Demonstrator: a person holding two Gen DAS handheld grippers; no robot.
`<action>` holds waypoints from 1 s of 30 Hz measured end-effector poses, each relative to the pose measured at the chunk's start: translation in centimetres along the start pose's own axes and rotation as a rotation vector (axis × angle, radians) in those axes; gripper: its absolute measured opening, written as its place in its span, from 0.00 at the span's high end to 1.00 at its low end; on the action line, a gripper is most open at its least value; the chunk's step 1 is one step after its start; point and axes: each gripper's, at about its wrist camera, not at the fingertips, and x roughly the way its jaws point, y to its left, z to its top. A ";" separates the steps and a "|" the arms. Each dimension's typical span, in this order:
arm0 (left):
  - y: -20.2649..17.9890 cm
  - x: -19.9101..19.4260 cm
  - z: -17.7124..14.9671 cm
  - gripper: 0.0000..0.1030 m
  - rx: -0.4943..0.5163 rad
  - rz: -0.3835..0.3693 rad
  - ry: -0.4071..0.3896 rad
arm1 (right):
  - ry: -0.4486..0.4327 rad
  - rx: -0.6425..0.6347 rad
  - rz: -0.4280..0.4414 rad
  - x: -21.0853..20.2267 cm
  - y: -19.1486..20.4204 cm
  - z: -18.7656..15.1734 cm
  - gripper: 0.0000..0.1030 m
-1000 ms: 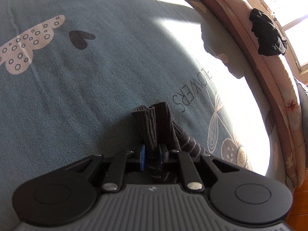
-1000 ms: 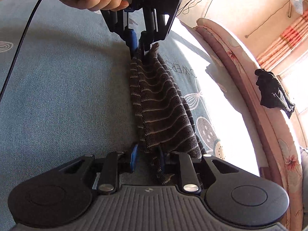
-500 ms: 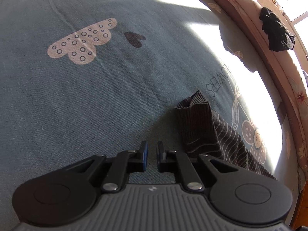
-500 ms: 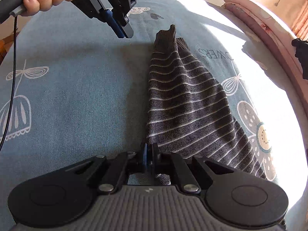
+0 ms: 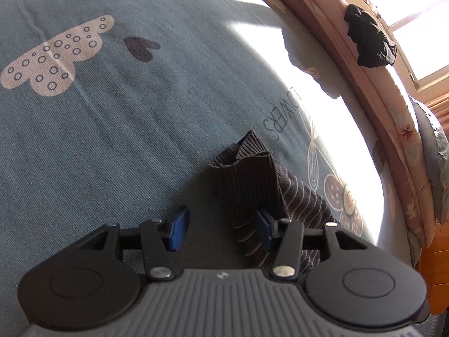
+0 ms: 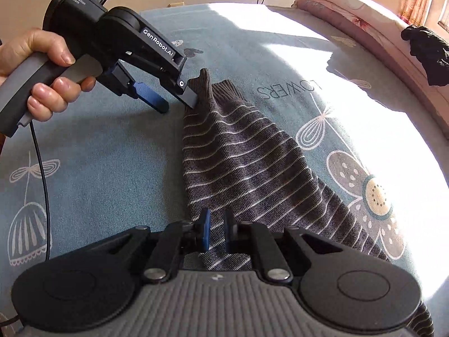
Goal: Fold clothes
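since 1 second ago the left gripper (image 5: pixel 221 227) has let go of the ribbed end of the striped garment (image 6: pixel 247 168), which hung stretched between both tools then and now lies flat on the teal bedspread (image 5: pixel 118 140). its jaws have just been opening and now stand spread, the right blue pad beside the left edge of the cloth, the left pad over bare bedspread; nothing is pinched between them. in the right wrist view this tool sits at the far end of the garment, held by the person's left hand (image 6: pixel 45 75), its tips low over the sheet.

the right gripper (image 6: pixel 216 233) has its jaws close together with a narrow gap showing, and they have just been opening a little. striped cloth lies under and between the pads, but i cannot tell whether they press on it.

the garment runs as a long dark band with thin pale stripes, ribbed cuff (image 5: pixel 244 163) at the far end, beside the printed word and the flower prints. open bedspread spreads wide to its left, in shade; to its right a bright sunlit patch reaches the bed's edge, where a floral quilt roll (image 5: pixel 398 118) lines the side with a black cloth (image 5: pixel 367 42) draped on it, under the window. no containers are in view.
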 end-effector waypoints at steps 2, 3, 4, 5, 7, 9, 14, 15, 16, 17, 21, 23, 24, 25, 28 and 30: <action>0.1 0.3 -0.3 0.51 0.000 -0.049 -0.054 | 0.003 0.004 -0.002 0.2 0.1 -0.1 0.89; -0.1 0.6 -0.4 0.54 0.020 -0.076 -0.064 | 0.005 0.007 -0.004 0.3 0.1 -0.2 0.89; -0.3 0.9 -0.4 0.69 0.035 -0.075 -0.069 | 0.010 0.012 -0.004 0.4 0.1 -0.4 0.89; -0.8 1.2 -0.6 0.83 0.060 -0.073 -0.059 | 0.011 0.021 -0.009 0.6 0.1 -0.4 0.88; -1.1 1.0 -0.9 0.95 0.045 -0.060 -0.045 | 0.013 0.037 -0.014 0.8 0.1 -0.5 0.85; -1.1 0.3 -1.1 0.95 0.014 -0.058 -0.048 | 0.014 0.054 -0.019 0.7 0.1 -0.6 0.83; -0.6 -3.1 -2.1 0.95 -0.043 -0.032 -0.062 | 0.006 0.066 -0.028 0.4 -0.4 -0.2 0.82; -0.3 -3.0 -2.4 0.95 -0.044 -0.018 -0.037 | 0.005 0.068 -0.026 0.3 -0.6 -0.1 0.82; 0.0 -2.8 -2.7 0.94 -0.045 -0.004 -0.010 | 0.007 0.068 -0.026 0.3 -0.9 0.0 0.82; 0.3 -2.6 -2.9 0.92 -0.046 0.010 0.017 | 0.009 0.069 -0.025 0.3 -1.1 0.1 0.82; 1.4 -2.9 -3.1 0.91 -0.045 0.049 0.042 | 0.008 0.074 -0.039 0.2 -2.7 0.9 0.79; 1.4 -4.0 -2.8 0.87 0.006 0.071 0.004 | 0.004 0.075 -0.050 0.1 -3.7 1.4 0.79; 1.4 -4.5 -2.6 0.84 0.021 0.077 -0.011 | 0.001 0.076 -0.051 0.3 -4.2 1.7 0.79; 1.4 -5.0 -2.4 0.83 0.036 0.082 -0.026 | -0.002 0.076 -0.052 0.4 -4.7 2.1 0.79; 1.3 -5.6 -1.0 0.80 0.070 0.048 -0.048 | -0.014 0.051 -0.044 1.4 -5.5 3.7 0.71; 1.2 -5.4 0.0 0.80 0.082 0.031 -0.062 | -0.033 0.015 -0.033 2.3 -5.6 4.9 0.57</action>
